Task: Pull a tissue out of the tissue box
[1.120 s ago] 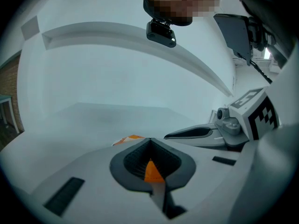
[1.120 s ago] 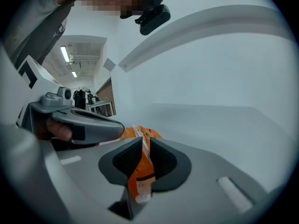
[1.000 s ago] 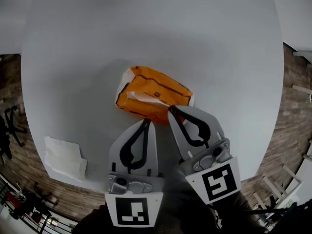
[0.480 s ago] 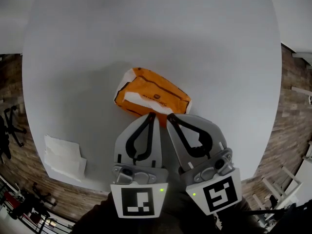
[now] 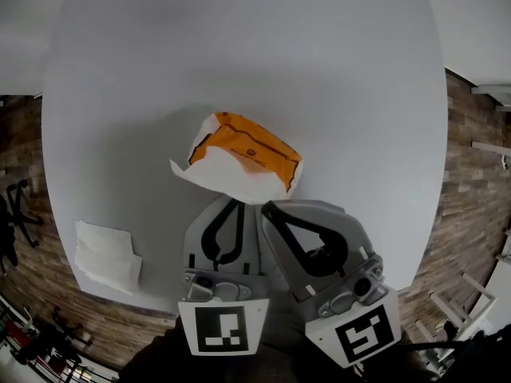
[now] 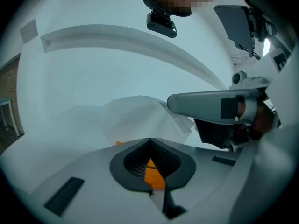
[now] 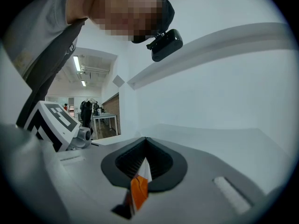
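Observation:
An orange tissue pack [image 5: 249, 150] lies on the round white table [image 5: 239, 54]. A white tissue [image 5: 230, 180] stands drawn out of it and fans over its near side. My right gripper [image 5: 266, 207] is shut on the near corner of this tissue [image 6: 140, 118], lifted above the table. In its own view a white and orange sliver shows between the pads of the right gripper [image 7: 140, 181]. My left gripper [image 5: 235, 204] sits just left of it at the pack's near edge, shut, with orange wrapper showing between the pads of the left gripper [image 6: 152, 171].
A small stack of white tissues [image 5: 105, 255] lies at the table's near left edge. The table's rim curves close in front of both grippers. Beyond it lies a brick-patterned floor [image 5: 479, 174], with furniture at the right.
My right gripper has risen, drawing the white tissue out of the pack, so it now spreads over the near side. The left gripper has barely moved.

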Demonstrator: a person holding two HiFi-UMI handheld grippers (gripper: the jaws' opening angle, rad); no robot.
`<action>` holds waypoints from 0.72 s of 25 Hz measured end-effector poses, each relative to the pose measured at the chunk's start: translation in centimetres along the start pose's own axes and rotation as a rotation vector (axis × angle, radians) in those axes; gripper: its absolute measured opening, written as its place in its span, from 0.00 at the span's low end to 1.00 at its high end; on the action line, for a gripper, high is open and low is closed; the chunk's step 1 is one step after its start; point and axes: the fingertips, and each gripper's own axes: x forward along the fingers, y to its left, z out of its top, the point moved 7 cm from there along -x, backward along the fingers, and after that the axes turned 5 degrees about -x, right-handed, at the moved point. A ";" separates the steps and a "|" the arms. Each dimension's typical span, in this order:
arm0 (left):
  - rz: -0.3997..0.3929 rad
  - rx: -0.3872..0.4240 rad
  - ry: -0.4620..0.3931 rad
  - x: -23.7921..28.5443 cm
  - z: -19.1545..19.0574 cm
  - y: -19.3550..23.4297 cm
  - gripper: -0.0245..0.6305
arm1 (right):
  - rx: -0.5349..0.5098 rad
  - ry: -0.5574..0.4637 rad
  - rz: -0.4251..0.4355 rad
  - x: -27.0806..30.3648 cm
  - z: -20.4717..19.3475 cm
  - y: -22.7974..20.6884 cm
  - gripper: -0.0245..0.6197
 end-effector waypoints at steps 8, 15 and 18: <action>0.046 -0.014 -0.080 -6.3 3.0 -0.3 0.04 | -0.069 -0.079 0.056 -1.8 5.3 4.5 0.05; 0.107 -0.030 -0.189 -15.9 4.1 -0.8 0.04 | -0.131 -0.150 0.118 -4.9 9.7 12.0 0.05; 0.135 -0.041 -0.238 -20.5 3.7 -1.0 0.04 | -0.140 -0.169 0.133 -6.4 10.7 15.2 0.05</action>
